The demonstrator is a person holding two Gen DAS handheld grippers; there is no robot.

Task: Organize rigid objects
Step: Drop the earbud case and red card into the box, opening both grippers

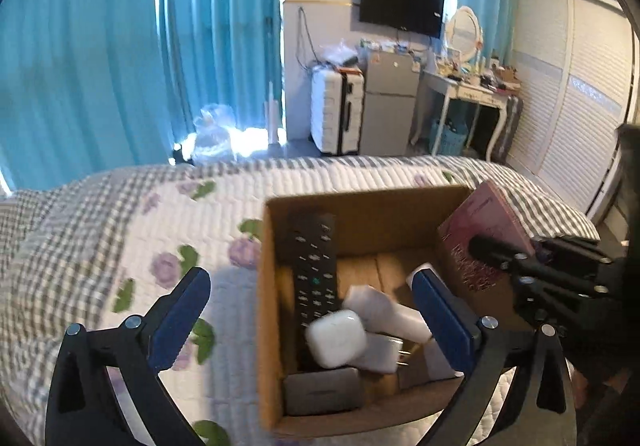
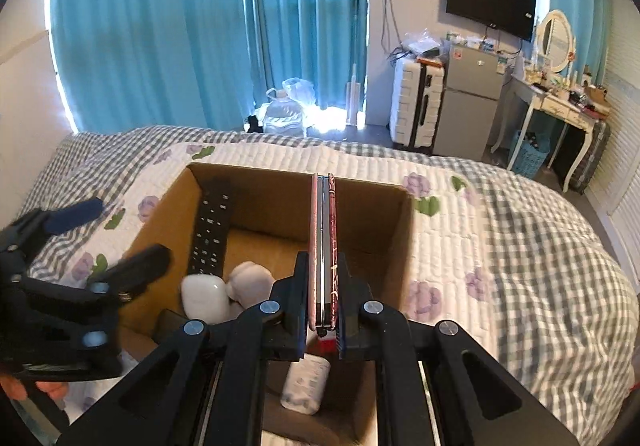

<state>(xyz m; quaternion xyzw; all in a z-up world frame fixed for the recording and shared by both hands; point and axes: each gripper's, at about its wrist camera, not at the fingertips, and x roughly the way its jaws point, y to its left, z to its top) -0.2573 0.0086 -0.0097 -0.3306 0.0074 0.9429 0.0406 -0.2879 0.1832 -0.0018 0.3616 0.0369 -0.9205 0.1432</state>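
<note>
1. A cardboard box (image 1: pixel 268 286) sits on the quilted bed (image 1: pixel 100 230). It holds a black remote control (image 1: pixel 314 270) leaning on its left wall, a white earbud case (image 1: pixel 336 338), white chargers (image 1: pixel 384 312) and a grey flat case (image 1: pixel 324 390).
2. The right gripper (image 2: pixel 323 286) is clamped on a pink book (image 2: pixel 322 246), held edge-up above the box's right side.
3. The left gripper (image 1: pixel 310 286) hovers over the box's near left corner, jaws apart, holding nothing.
</note>
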